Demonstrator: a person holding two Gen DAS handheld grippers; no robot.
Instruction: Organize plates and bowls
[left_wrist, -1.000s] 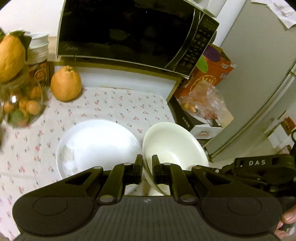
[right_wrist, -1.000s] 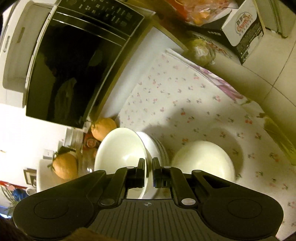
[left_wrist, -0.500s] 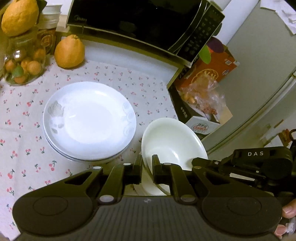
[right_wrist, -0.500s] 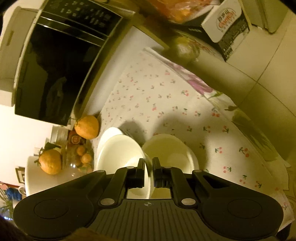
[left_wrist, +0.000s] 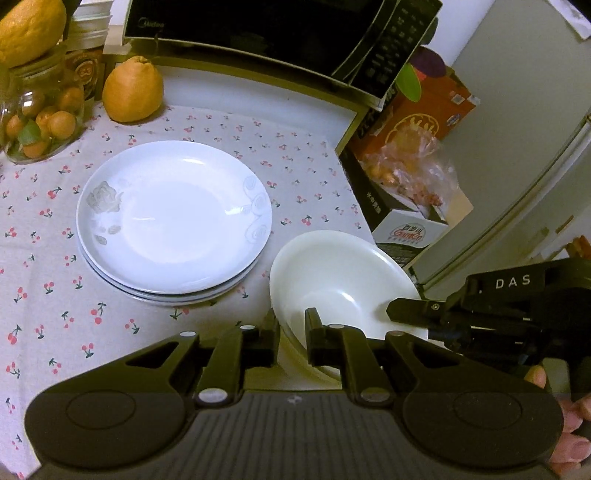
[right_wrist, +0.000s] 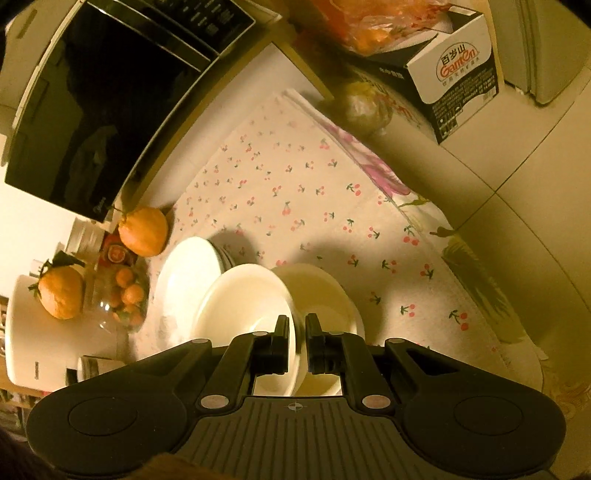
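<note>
A white bowl (left_wrist: 340, 277) is held tilted above the cherry-print tablecloth. My left gripper (left_wrist: 292, 332) is shut on its near rim. My right gripper (right_wrist: 296, 332) is shut on the same bowl's (right_wrist: 243, 302) rim from the other side; its body shows in the left wrist view (left_wrist: 513, 306). A second white bowl (right_wrist: 317, 295) sits on the cloth just under and right of the held one. A stack of white plates (left_wrist: 173, 218) with grey rose prints lies to the left, apart from the bowls; it also shows in the right wrist view (right_wrist: 188, 266).
A black microwave (left_wrist: 266, 33) stands at the back. A big orange fruit (left_wrist: 133, 88) and a glass jar of small oranges (left_wrist: 40, 114) stand at the back left. A cardboard box with bagged fruit (left_wrist: 410, 184) sits beyond the table's right edge, beside a fridge.
Both grippers carried the held bowl off the plate stack and rightward, to above the second bowl. The plate stack came fully into view at left.
</note>
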